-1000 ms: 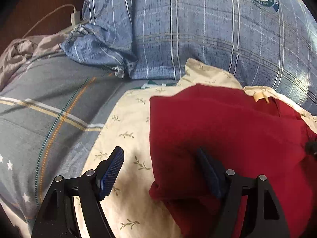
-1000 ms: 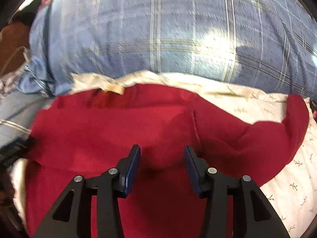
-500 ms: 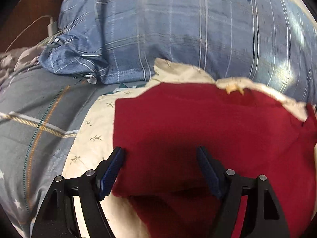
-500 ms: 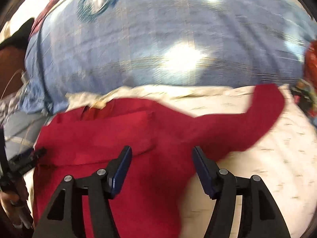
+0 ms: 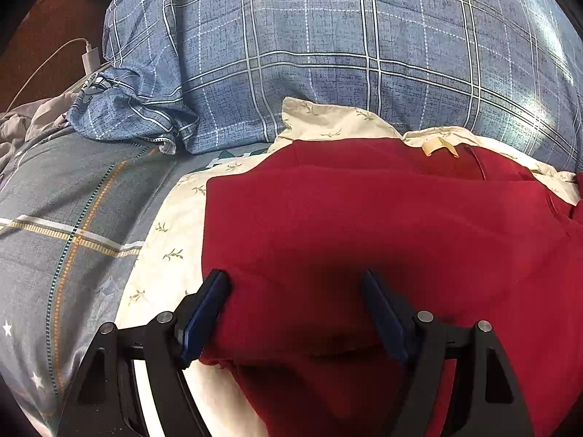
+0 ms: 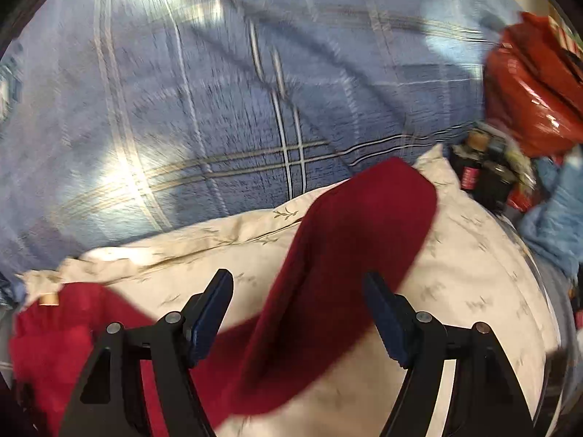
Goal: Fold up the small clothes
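Observation:
A dark red garment (image 5: 364, 225) lies on a cream leaf-print cloth (image 5: 171, 233). Its left side is folded over the body, with a tan neck label (image 5: 437, 145) at the far edge. My left gripper (image 5: 295, 306) is open, its jaws wide apart over the folded left edge, empty. In the right wrist view the garment's right sleeve (image 6: 349, 255) stretches out over the cream cloth (image 6: 473, 284). My right gripper (image 6: 298, 309) is open and empty, straddling the sleeve near its base. That view is motion-blurred.
A large blue plaid pillow (image 5: 328, 54) lies behind the garment. A grey striped bedsheet (image 5: 73, 218) and a white charger with cable (image 5: 89, 56) are at the left. At the right are a shiny red bag (image 6: 528, 94), dark clutter (image 6: 488, 178) and light blue cloth (image 6: 554, 218).
My left gripper shifted right over the folded edge of the garment. My right gripper opened wider and swung right, from the garment's body to its outstretched sleeve.

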A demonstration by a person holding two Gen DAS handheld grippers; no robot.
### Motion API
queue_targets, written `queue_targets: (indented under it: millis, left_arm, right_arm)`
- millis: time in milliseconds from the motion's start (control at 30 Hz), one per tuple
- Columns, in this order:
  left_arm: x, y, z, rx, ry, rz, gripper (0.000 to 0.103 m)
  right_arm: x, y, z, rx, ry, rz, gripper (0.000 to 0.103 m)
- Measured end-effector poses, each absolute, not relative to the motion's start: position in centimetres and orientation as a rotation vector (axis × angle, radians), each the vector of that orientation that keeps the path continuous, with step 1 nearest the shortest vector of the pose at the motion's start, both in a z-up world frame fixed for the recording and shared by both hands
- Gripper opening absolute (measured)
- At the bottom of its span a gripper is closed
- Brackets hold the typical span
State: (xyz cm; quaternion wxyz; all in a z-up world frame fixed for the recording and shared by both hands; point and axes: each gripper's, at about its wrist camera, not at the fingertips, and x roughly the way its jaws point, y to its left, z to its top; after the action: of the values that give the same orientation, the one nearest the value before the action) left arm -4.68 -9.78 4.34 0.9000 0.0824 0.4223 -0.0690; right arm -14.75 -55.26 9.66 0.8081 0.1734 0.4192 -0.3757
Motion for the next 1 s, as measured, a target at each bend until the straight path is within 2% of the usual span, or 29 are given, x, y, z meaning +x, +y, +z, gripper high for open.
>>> queue_targets:
  millis: [33,67,100,133,233,500,733,900,1000]
  left_arm:
    - [-4.5,-9.8,4.3,0.171,0.874,-0.141,0.077]
    - [-4.4,-9.8,4.2,0.169,0.874,-0.139,0.077]
    - [-4.2,-9.7,4.1,0.166,0.877,-0.137,0.077]
    - [-4.1,-9.5,4.1,0.158,0.880,-0.136,0.077]
    - [-3.8,-9.0,4.3,0.139,0.884,-0.129,0.077]
    - [-4.5,-7.8,6.1,0.061,0.844,-0.123,0.077]
    - [-4.6,-5.1,7.0,-0.046,0.819,-0.094,0.077]
    - [-4.4,-3.6,7.5,-0.112,0.790,-0.073,0.076]
    - [-4.5,-3.0,7.9,-0.157,0.765,-0.105,0.076]
  right_arm:
    - [-13.7,-56.3,8.6,0.373,0.930,-0.827,0.071]
    - [-13.7,-56.6,8.0,0.379,0.942,-0.845,0.060]
    - [-13.6,-57.2,7.5,0.382,0.949,-0.867,0.047]
    - [-13.9,-58.0,7.0,0.393,0.968,-0.892,0.021]
    - [-16.3,-58.6,7.6,0.471,0.924,-0.836,0.014]
    - [-22.8,-56.1,15.7,0.503,0.673,-0.661,0.014]
    - [-17.7,-45.4,21.1,0.371,0.603,-0.288,0.013]
    - [-12.7,-34.8,20.1,0.232,0.643,0.061,0.013]
    - [-9.7,-28.7,15.8,0.113,0.718,0.185,0.019]
